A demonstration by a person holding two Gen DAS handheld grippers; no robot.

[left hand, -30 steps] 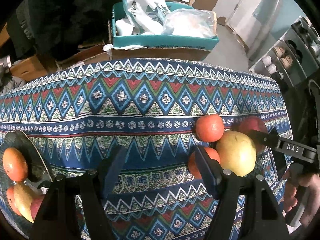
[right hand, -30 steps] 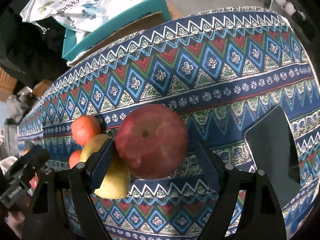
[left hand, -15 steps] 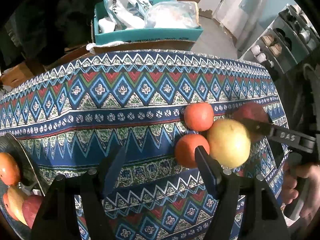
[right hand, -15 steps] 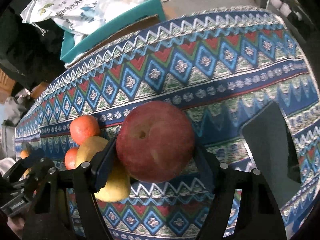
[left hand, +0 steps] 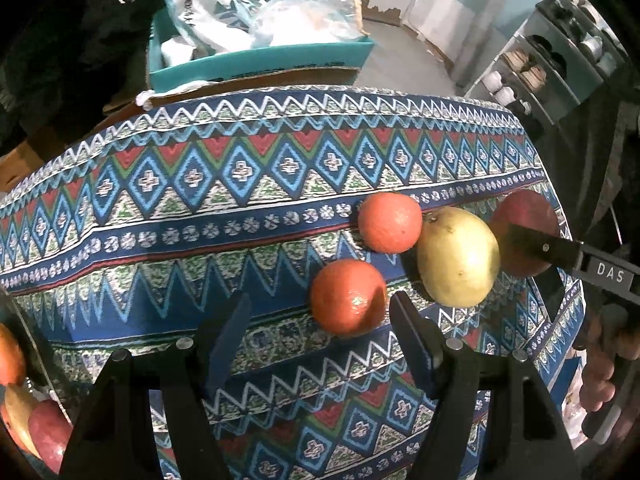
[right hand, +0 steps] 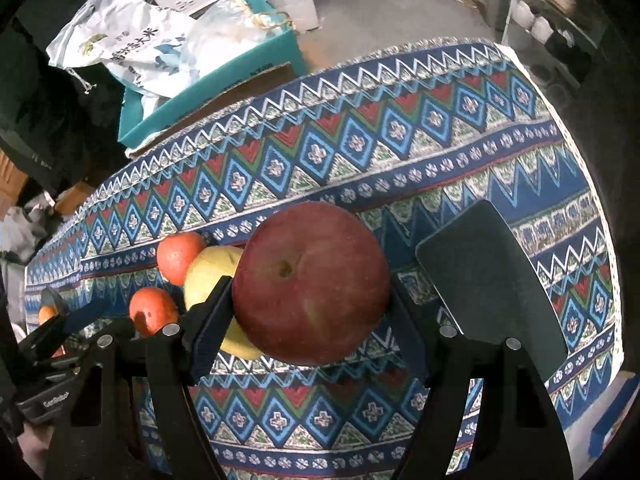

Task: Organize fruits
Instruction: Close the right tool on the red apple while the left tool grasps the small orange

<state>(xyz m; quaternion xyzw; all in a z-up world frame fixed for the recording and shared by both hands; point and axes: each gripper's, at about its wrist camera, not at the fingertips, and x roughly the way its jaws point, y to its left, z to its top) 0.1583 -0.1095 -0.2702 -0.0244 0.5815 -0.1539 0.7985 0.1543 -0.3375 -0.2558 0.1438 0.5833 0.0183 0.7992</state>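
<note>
Your right gripper (right hand: 310, 312) jaws clasp a red apple (right hand: 310, 284), its stem dimple facing you; your left gripper (left hand: 316, 344) jaws gape beside an orange (left hand: 347, 297).

Bare tablecloth (left hand: 168, 272) left of near orange (left hand: 347, 297); rightward, yellow pear (left hand: 458, 256) and far orange (left hand: 390, 222) crowd the red apple (right hand: 312, 284).

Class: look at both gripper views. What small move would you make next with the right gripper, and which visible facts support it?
Probably lift the red apple straight up. The right gripper has a finger on each side of it, apparently closed on it, while the yellow pear sits right beside it, so a sideways drag could roll the pear.
</note>
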